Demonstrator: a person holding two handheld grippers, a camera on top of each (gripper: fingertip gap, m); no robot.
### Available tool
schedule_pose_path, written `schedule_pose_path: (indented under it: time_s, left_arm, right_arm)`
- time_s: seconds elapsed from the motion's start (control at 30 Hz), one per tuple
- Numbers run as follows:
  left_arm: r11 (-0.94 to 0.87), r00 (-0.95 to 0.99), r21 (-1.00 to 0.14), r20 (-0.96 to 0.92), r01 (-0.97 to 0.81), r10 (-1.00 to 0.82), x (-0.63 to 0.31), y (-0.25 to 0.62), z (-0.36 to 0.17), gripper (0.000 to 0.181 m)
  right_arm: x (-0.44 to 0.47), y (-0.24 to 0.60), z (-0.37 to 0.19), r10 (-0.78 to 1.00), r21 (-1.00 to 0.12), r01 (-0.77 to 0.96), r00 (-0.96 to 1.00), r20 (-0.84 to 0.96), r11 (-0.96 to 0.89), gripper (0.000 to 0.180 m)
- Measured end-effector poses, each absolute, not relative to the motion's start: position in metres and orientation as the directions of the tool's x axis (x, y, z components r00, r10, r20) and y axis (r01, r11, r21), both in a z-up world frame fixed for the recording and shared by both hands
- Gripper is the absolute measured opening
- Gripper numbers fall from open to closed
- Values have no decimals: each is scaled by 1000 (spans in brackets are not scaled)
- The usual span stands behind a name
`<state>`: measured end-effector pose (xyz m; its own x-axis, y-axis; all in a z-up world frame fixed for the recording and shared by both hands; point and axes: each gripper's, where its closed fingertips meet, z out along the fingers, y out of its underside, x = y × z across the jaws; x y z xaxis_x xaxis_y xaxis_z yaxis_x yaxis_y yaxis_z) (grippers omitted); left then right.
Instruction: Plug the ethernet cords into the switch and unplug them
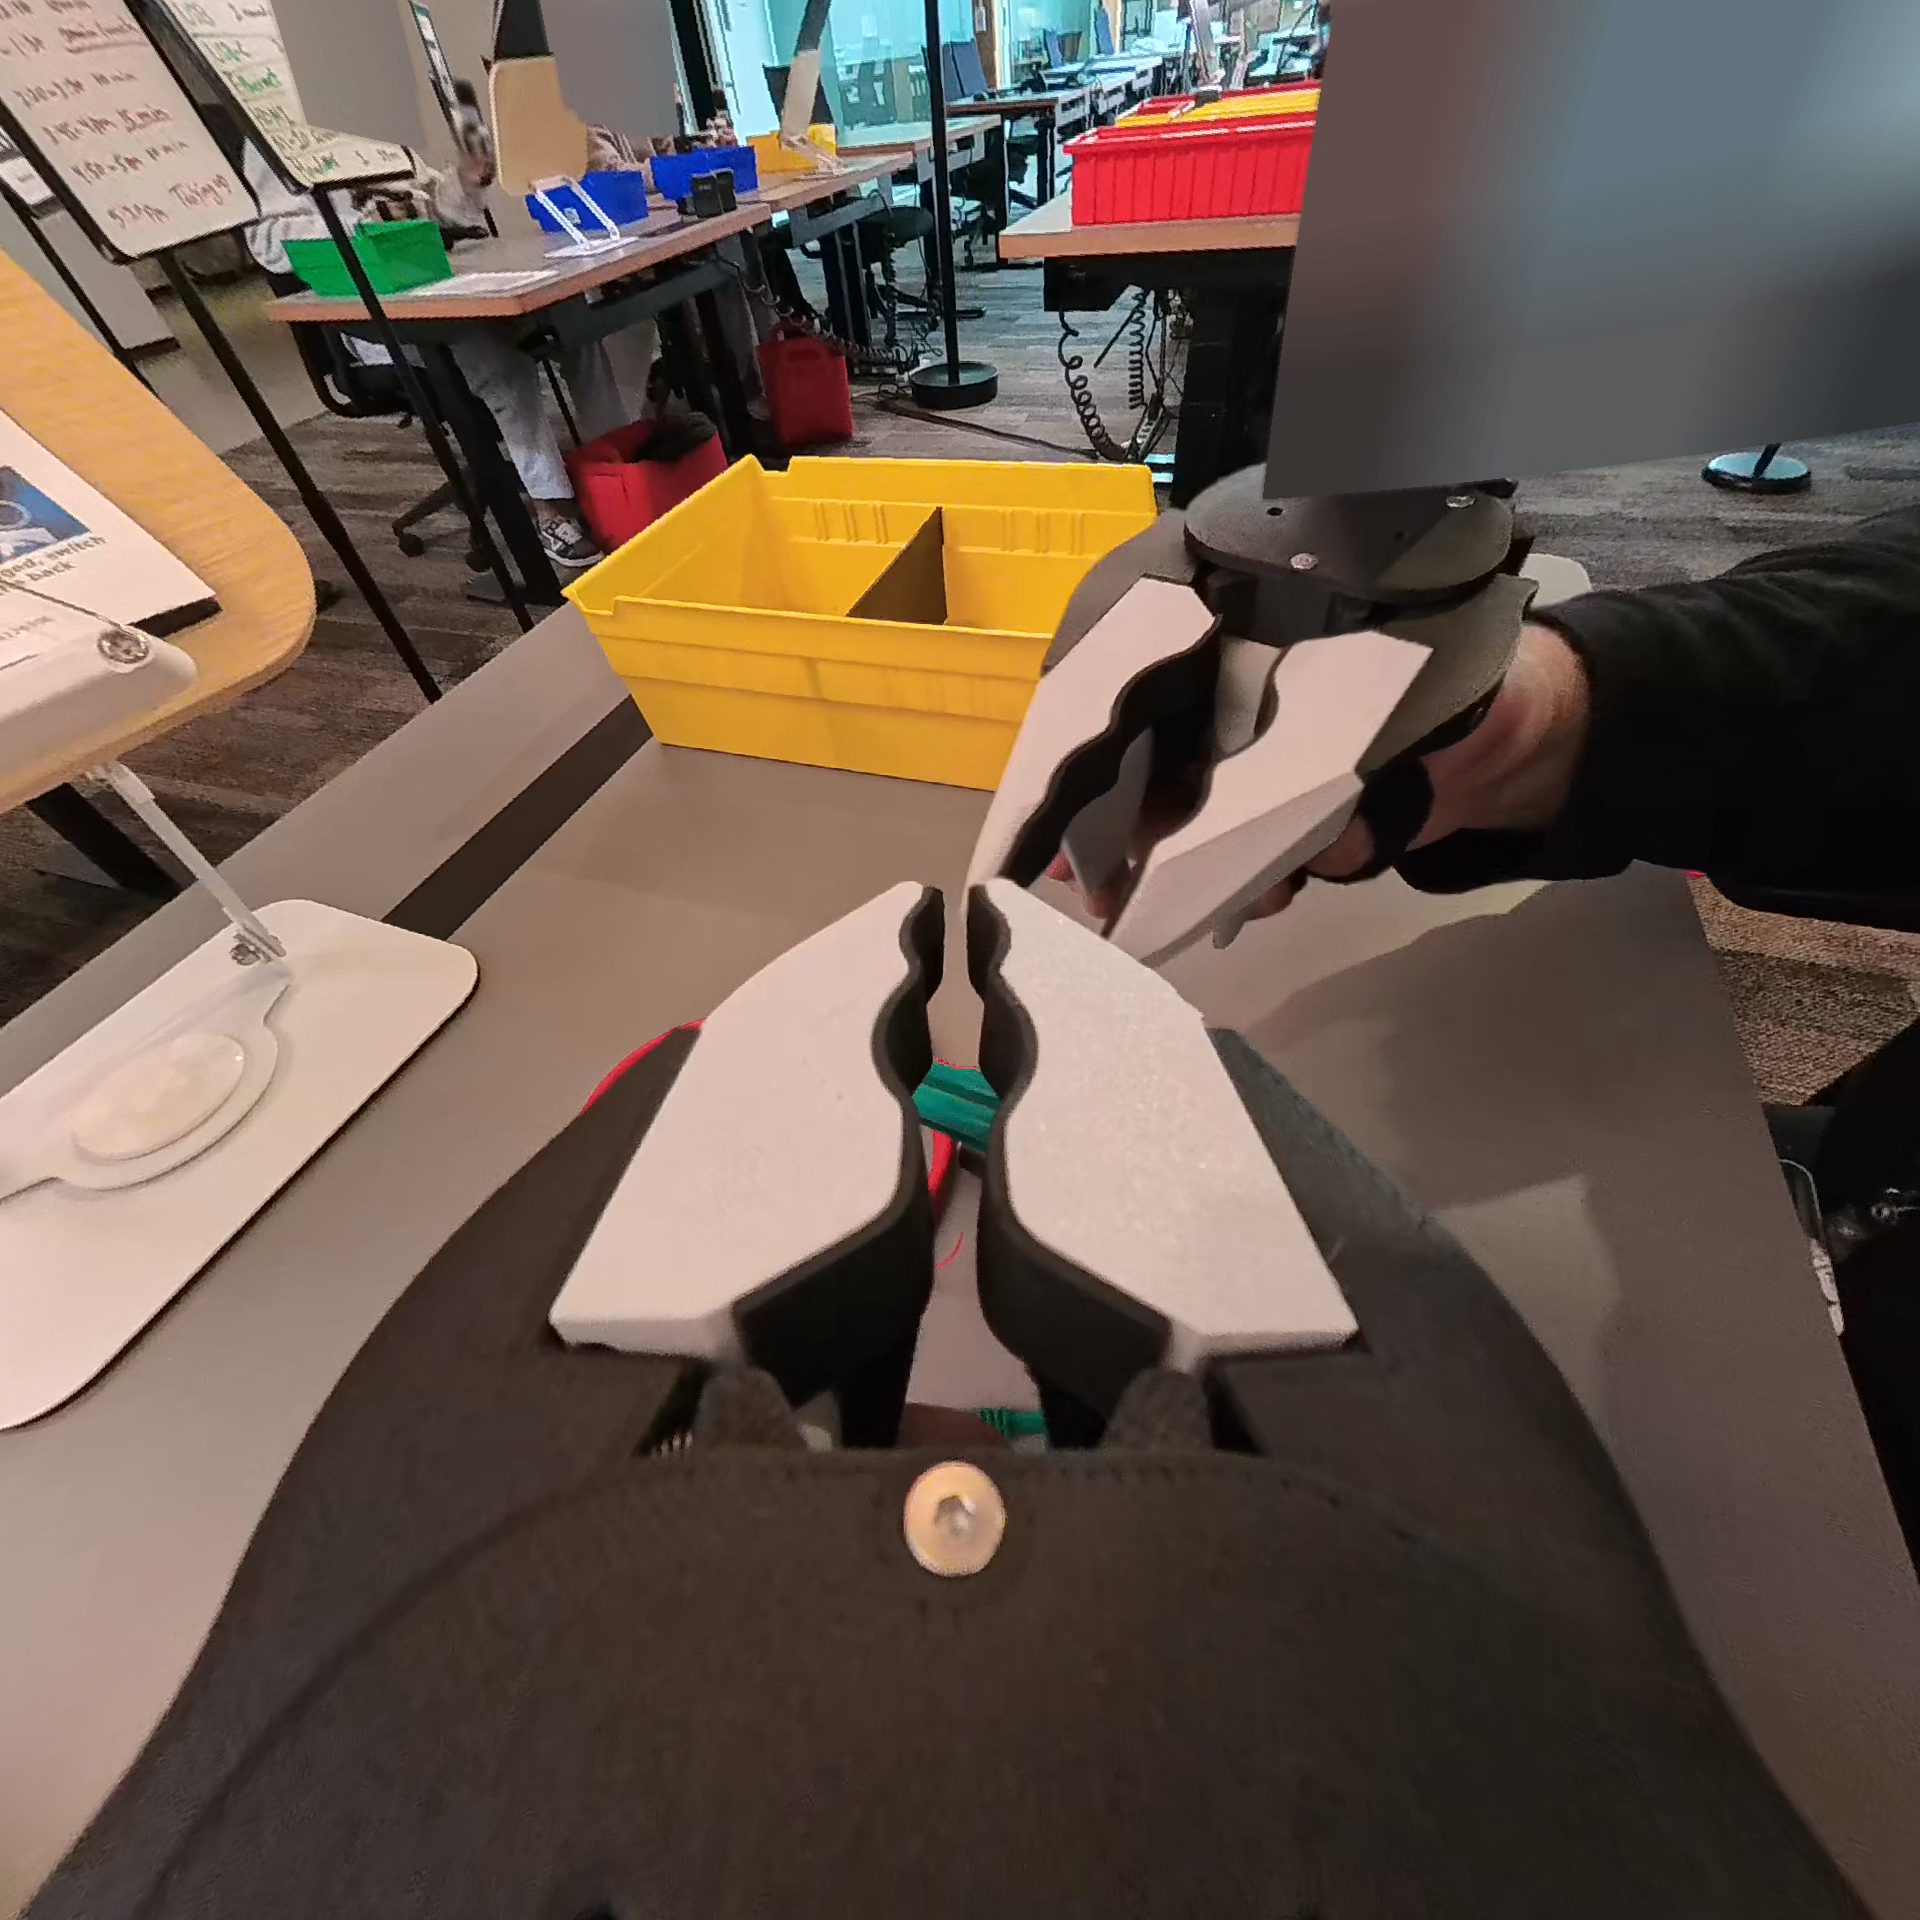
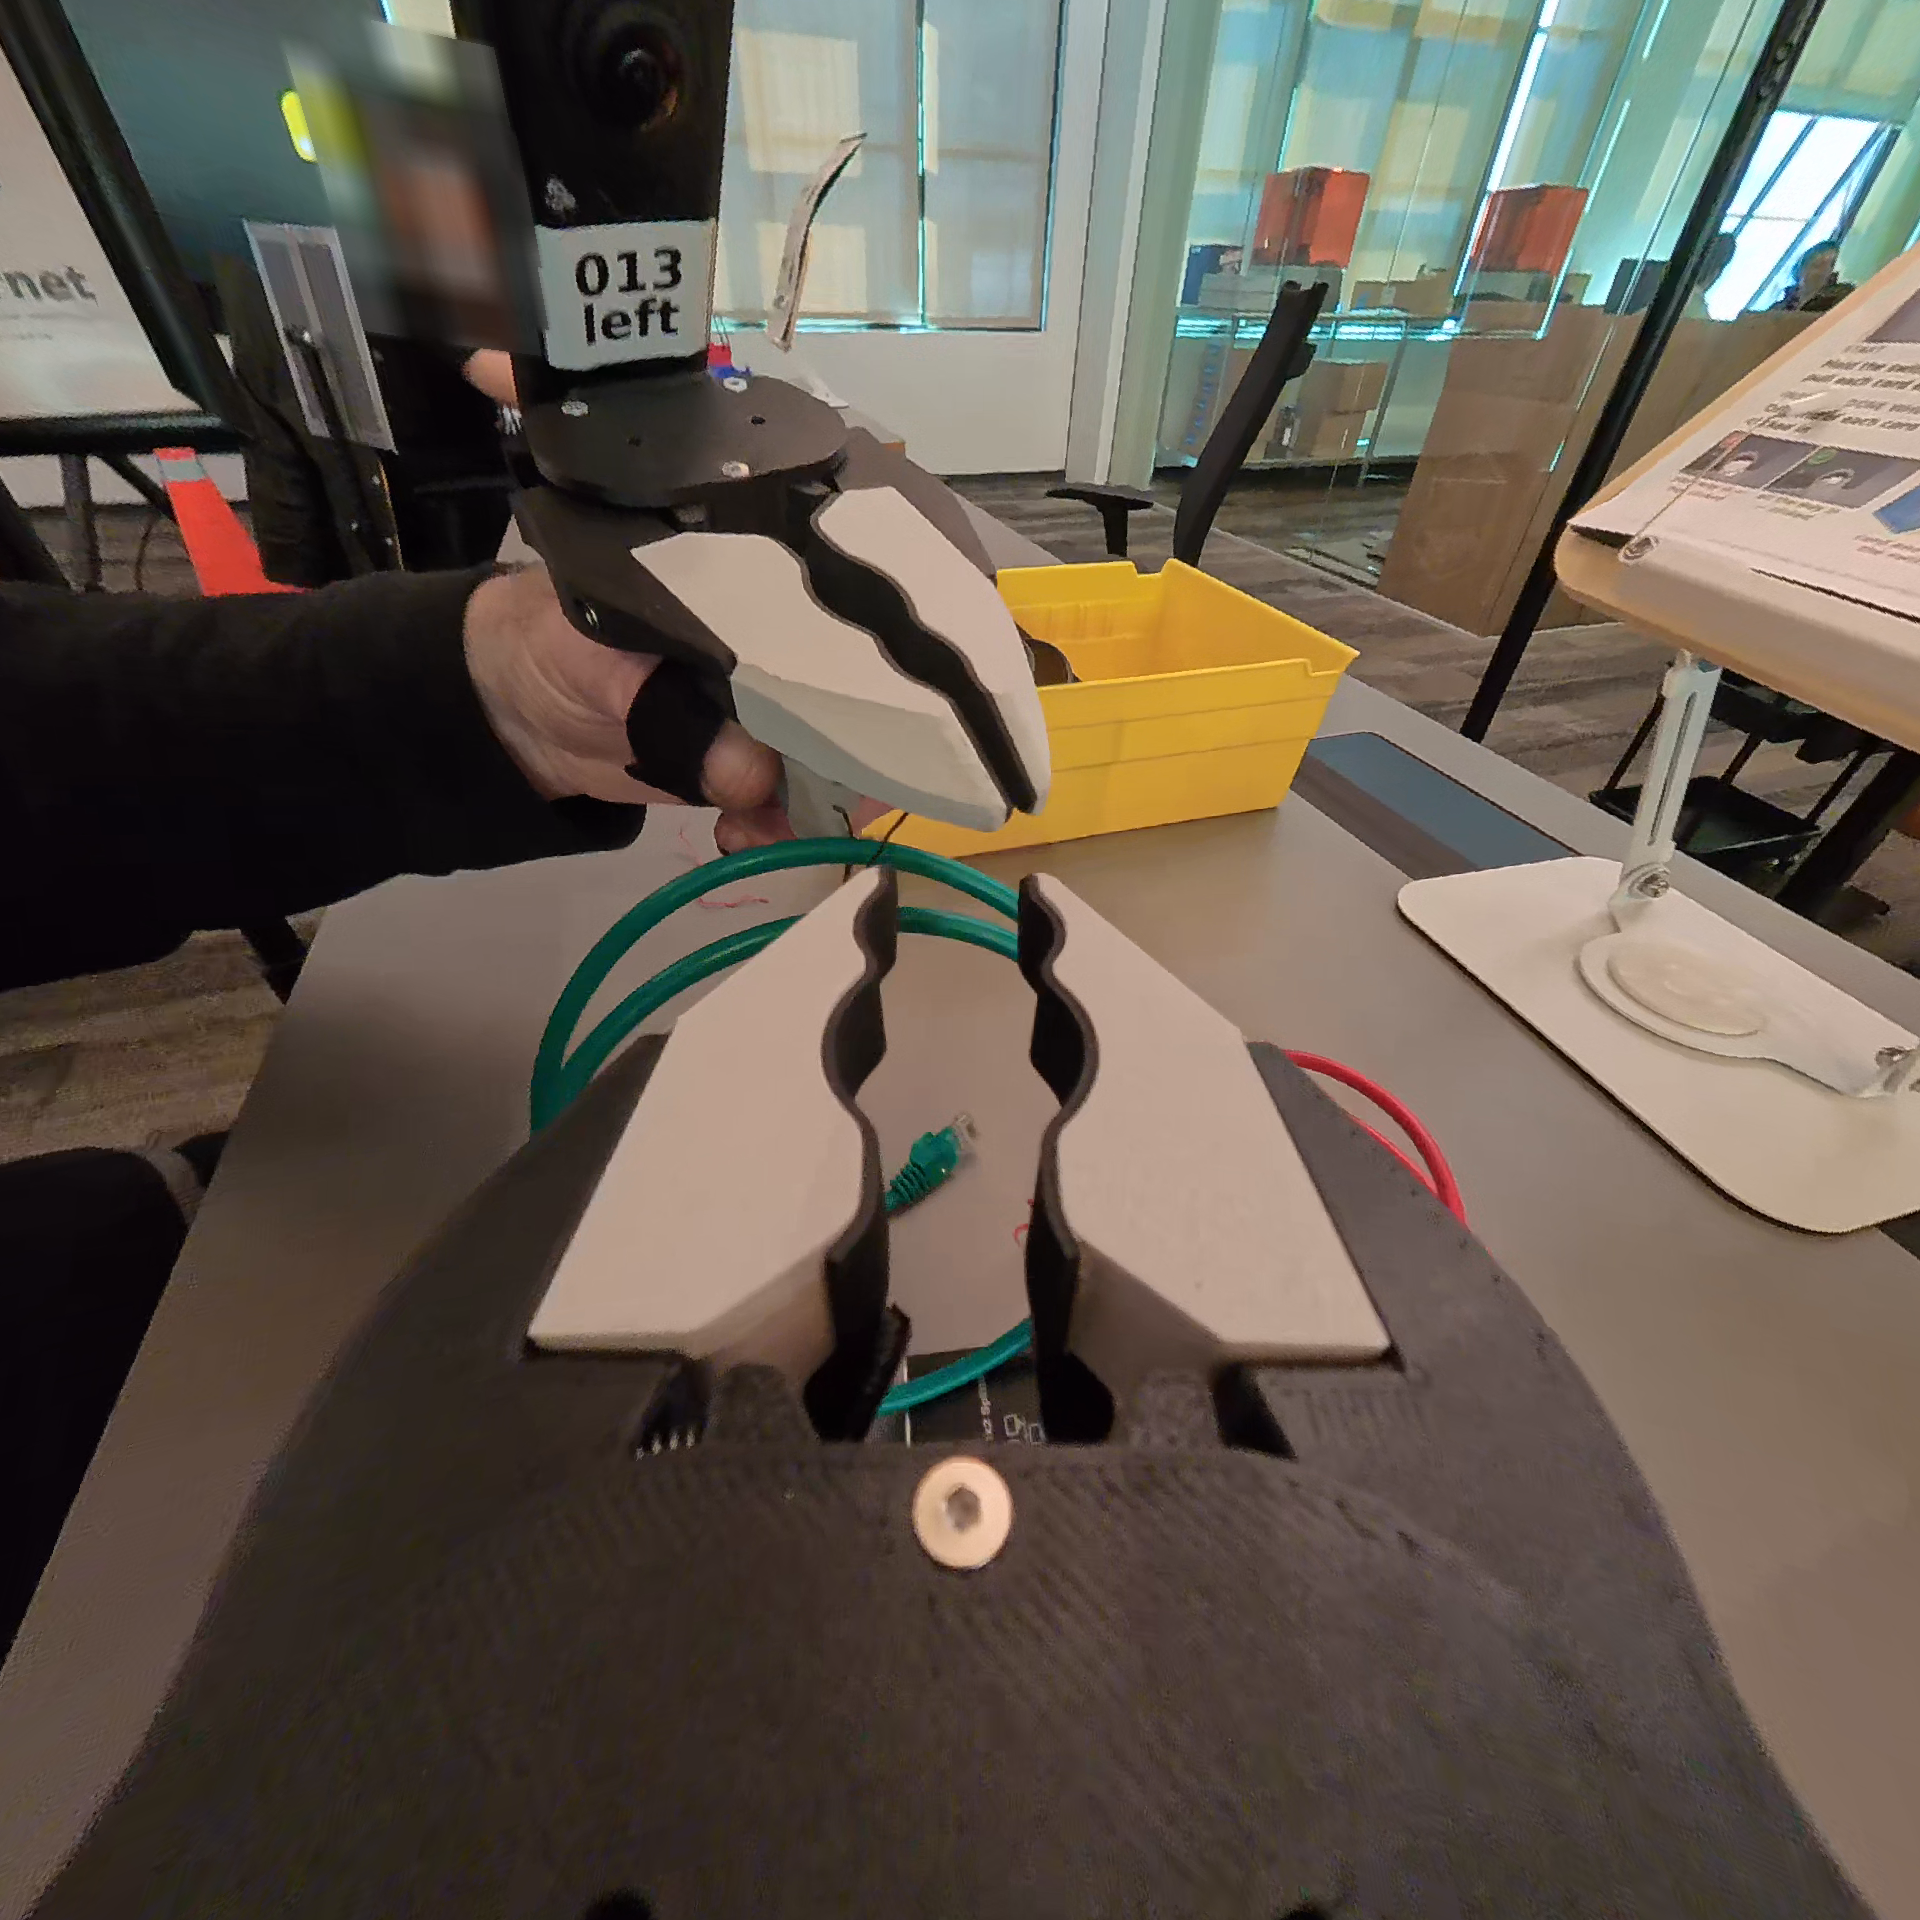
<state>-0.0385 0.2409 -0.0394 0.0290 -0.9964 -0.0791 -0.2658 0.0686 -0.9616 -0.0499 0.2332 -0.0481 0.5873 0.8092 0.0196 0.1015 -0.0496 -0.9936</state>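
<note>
Yellow bin (image 1: 831, 665) – divider inside, contents unclear; left gripper (image 1: 954, 906) nearly closed, right gripper (image 2: 956, 894) parted, both empty.

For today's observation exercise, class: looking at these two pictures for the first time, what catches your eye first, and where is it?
The right hand-held gripper fills the foreground, open above a loose green cable plug lying on the grey table. Behind it, green cable loops curve across the table. A bright yellow bin stands at the far edge.
</note>
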Motion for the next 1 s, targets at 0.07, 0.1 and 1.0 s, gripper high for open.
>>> schedule_pose_path:
  time_s: [0.07,0.1,1.0]
  left_arm:
    - [71,29,-960,-82,-271,-996,-38,241,-40,4]
    - [71,26,-960,-81,-273,-996,-38,241,-40,4]
    - [-38,176,-979,3,-198,-984,-54,261,-33,56]
  right_arm:
    - [-52,232,-48,826,-992,112,564,19,-54,25]
    - [-54,230,-45,841,-993,98,541,4,-58,25]
    - [-66,231,-55,859,-991,70,507,-65,-116,0]
